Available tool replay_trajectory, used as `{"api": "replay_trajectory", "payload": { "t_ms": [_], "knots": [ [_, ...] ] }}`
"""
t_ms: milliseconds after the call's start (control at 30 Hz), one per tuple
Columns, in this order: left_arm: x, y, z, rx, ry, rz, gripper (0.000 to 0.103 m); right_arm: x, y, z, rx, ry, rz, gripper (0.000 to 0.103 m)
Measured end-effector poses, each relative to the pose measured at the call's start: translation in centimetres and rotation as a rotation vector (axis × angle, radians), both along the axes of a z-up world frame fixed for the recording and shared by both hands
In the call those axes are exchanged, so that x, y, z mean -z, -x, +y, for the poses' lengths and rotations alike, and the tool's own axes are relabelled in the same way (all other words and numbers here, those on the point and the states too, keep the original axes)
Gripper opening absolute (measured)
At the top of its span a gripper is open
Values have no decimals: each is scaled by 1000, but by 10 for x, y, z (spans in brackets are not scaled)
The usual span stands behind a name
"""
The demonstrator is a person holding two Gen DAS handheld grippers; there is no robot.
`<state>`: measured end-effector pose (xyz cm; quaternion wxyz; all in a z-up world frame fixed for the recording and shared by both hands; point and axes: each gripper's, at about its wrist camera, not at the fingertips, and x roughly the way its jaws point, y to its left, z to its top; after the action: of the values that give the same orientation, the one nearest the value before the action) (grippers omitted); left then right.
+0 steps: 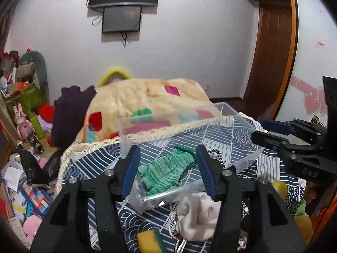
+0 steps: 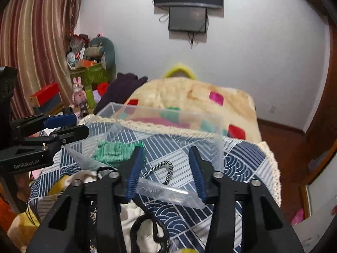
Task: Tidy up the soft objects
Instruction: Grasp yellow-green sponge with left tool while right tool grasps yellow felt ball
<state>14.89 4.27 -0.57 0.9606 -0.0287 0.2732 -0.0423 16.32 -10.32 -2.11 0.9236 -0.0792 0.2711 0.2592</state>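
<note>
Clear box (image 2: pixel 168 130) on patterned cloth (image 1: pixel 210 130); walls see-through, rim hard to trace. Inside: green glove (image 1: pixel 166 168) and black-white cord (image 2: pixel 160 170). Glove half hidden behind left finger in right view. White sock (image 1: pixel 198 217) and sponge (image 1: pixel 149 240) outside box, cut off by frame. Left claw (image 1: pixel 167 168) apart, above glove. Right claw (image 2: pixel 166 170) apart, over cord, empty.

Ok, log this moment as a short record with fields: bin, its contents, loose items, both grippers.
bin: clear plastic bin on patterned tablecloth
in bin: green knit glove, braided cord
outside bin: beige cloth, yellow sponge
left gripper: open, fingers either side of the glove
right gripper: open, holding nothing
</note>
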Motion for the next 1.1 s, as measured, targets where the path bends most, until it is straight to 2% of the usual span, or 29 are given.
{"api": "replay_trajectory", "payload": {
  "t_ms": [33, 100, 200, 333, 400, 633, 867, 1033, 1100],
  "knots": [
    [-2, 5, 1, 1, 1, -12, 62, -3, 5, -3, 1, -13, -11, 48],
    [-5, 19, 3, -5, 12, -42, 67, -7, 14, -7, 9, -30, -34, 62],
    [-5, 35, 7, -22, 18, -68, 72, -12, 29, -13, 27, -40, -88, 69],
    [3, 54, 7, -50, -12, -75, 74, -11, 44, -23, 50, -60, -110, 70],
    [8, 63, 10, -62, -2, -73, 75, -7, 49, -31, 69, -74, -110, 70],
    [34, 82, 15, -111, 12, -42, 75, 20, 57, -52, 139, -76, -59, 70],
    [65, 79, 24, -188, 13, 17, 75, 54, 55, -60, 196, -45, 7, 70],
    [83, 76, 21, -188, 9, 58, 75, 70, 58, -62, 204, -24, 43, 70],
    [89, 75, 21, -180, 28, 79, 70, 75, 60, -62, 213, -9, 51, 70]
  ]
}}
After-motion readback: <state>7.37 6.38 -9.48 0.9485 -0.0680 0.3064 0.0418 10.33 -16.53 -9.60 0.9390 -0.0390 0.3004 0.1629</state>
